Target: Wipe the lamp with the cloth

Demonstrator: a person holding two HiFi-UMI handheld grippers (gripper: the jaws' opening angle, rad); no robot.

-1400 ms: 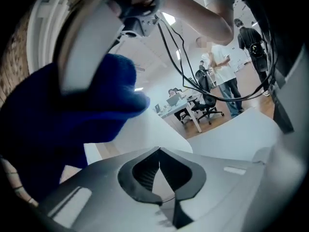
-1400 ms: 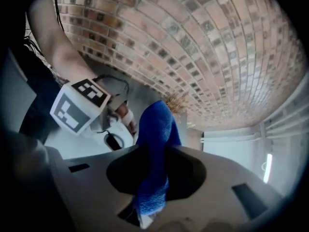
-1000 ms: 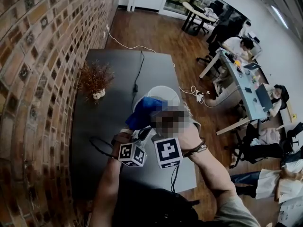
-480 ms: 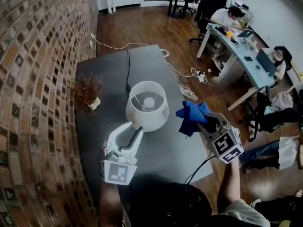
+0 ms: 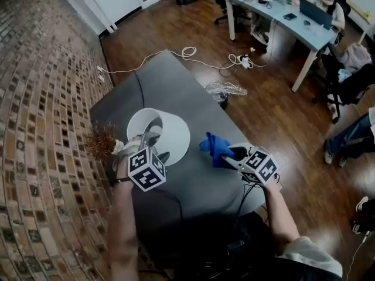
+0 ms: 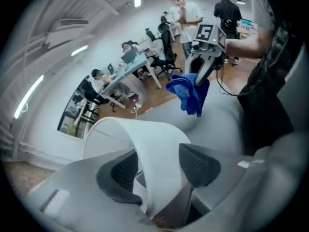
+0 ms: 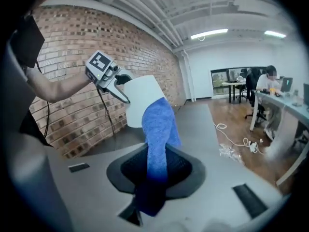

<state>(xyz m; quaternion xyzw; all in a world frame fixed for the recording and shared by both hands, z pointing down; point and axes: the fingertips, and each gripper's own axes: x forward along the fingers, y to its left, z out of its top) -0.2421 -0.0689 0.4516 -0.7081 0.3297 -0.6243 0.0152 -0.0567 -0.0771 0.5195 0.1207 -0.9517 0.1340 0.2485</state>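
My left tongs (image 6: 159,169) straddle the rim of the lamp (image 5: 176,134). One pad sits inside the shade and one outside, with the thin white wall standing between them. These tongs have just been opening; the pads are spread and I see no squeeze on the shade, so I count them released.

The lamp is a plain white shade, smooth and unmarked, open at the top and a little wider toward the bottom. From above I look down into it, and the inside falls into grey shadow. It stands on the dark grey bench (image 5: 193,187) toward the brick-wall side. A tuft of dried brown plant (image 5: 101,141) sits just beside it, and a dark cord (image 5: 139,89) runs over the bench beyond it.

My right tongs (image 7: 157,170) are clenched on the cloth (image 7: 158,123). It is blue and nubbly, pinched between the two black pads. A bunched length sticks out past the tips and a darker tail hangs back behind them. The cloth is held above the bench near the shade's right side, not touching it.
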